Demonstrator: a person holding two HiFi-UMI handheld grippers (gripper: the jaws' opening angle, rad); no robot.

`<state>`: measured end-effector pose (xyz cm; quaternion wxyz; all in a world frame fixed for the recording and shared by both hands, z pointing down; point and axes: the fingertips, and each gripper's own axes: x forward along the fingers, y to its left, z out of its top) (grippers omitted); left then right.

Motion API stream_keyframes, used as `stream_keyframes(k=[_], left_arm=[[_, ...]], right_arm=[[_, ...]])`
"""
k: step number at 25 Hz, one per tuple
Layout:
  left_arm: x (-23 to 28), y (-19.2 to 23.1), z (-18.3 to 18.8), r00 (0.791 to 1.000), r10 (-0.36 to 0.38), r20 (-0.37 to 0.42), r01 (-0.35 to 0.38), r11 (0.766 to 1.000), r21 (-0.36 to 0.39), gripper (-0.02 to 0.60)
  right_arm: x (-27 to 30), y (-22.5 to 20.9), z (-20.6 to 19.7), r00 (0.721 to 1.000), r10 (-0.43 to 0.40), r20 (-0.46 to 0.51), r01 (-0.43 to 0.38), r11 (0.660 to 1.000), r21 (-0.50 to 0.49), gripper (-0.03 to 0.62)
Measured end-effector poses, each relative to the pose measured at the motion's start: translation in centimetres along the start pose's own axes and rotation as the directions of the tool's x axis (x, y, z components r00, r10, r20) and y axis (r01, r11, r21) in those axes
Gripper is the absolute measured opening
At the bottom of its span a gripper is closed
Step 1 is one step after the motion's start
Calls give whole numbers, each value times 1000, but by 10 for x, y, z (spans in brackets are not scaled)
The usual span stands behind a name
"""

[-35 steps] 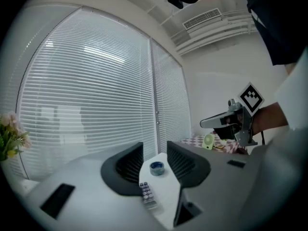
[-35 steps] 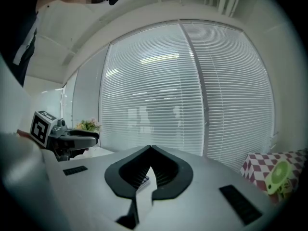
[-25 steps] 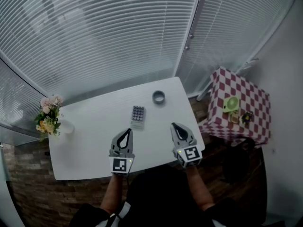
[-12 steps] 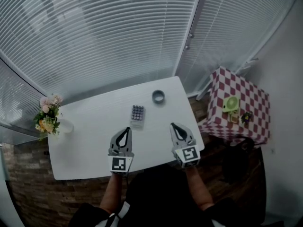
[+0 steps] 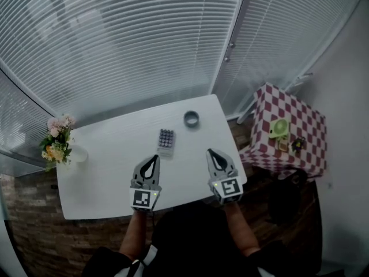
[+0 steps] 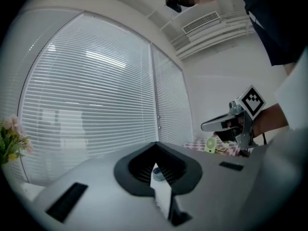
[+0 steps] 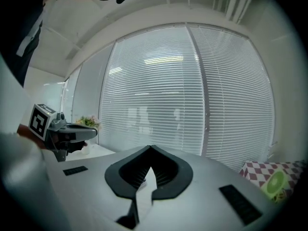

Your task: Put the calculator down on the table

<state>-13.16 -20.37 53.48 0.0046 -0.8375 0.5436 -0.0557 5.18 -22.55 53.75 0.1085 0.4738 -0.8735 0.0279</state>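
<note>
A small grey calculator (image 5: 166, 141) lies flat on the white table (image 5: 109, 154), apart from both grippers. My left gripper (image 5: 153, 157) hovers over the table's near half, just short of the calculator, and is shut on nothing. My right gripper (image 5: 211, 152) hangs near the table's right front corner, also shut and empty. In the left gripper view the jaws (image 6: 156, 146) meet at a point, with the right gripper (image 6: 216, 125) off to the side. In the right gripper view the jaws (image 7: 150, 148) are closed, and the left gripper (image 7: 84, 131) shows at the left.
A grey tape roll (image 5: 191, 119) sits behind the calculator toward the table's far right. A vase of flowers (image 5: 56, 146) stands at the left end. A red-checkered side table (image 5: 288, 134) with a green object (image 5: 280, 127) is to the right. Window blinds close off the far side.
</note>
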Motion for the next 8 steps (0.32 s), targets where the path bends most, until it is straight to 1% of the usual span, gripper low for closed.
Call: stream_keyframes(k=[4,8], left_arm=[[1,9,0,1000,17,0,-17,1000,5,6],[0,15,2,1000,28,7,-28,1000,10,6]], right_arm=[[-2,-3,1,1000,-1,15,1,1000,-20,5],[-6,-7,3,1000,-24,18,24,999,-22,5]])
